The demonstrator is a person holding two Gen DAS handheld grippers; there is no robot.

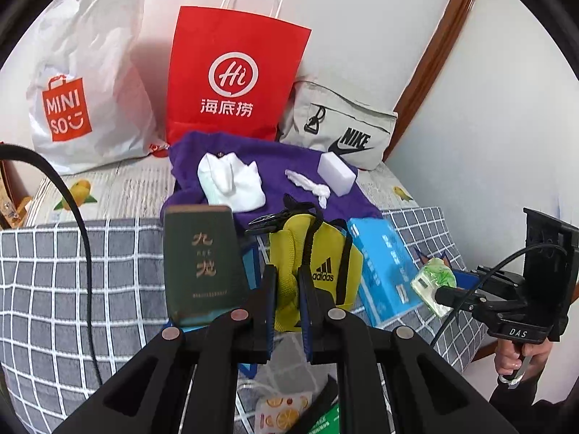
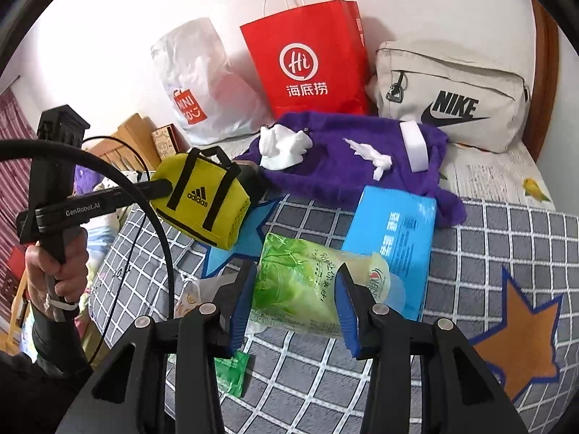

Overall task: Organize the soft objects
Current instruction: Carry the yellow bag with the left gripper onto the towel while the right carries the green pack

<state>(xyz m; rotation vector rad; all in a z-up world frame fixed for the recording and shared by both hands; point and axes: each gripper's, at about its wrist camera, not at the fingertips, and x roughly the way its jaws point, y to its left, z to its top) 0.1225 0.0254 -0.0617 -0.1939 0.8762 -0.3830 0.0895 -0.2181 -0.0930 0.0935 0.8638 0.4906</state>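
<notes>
Spread across the bed: a grey checked blanket [image 2: 488, 253] with star patches, serving as the work surface. Lined against the wall, three containers standing ready, probably as sorting targets: a white plastic bag [image 1: 87, 83], a red paper bag [image 1: 235, 76] upright with its mouth open, and a pale zipped pouch [image 2: 448, 97] on its side. In front of those, a purple towel [image 2: 354, 166] laid flat, carrying a white cloth [image 2: 286, 144], a twisted scrap of tissue [image 2: 369, 155] and a white sponge block [image 1: 336, 173]. Just beside the towel's near edge, a blue tissue pack [image 2: 394, 242] lying on the blanket.

Lifted clear of the blanket, two items, likely on their way to a container. Clamped on a fold of the small yellow bag [image 1: 318, 253], the left gripper [image 1: 287, 307], jaws nearly together, bag dangling from that edge. Closed around the crinkly green packet [image 2: 296, 285], the right gripper [image 2: 295, 307], jaws at middling width and pressing its sides in.

Hard to settle: what the dark green box [image 1: 202, 267] beside the yellow bag rests on, its base hidden behind the left jaw. Contents of all three containers unseen. Cut off at the bottom edge, a small green sachet [image 2: 229, 376] and a fruit-printed item [image 1: 282, 412]. Of the person, only hands on the handles.
</notes>
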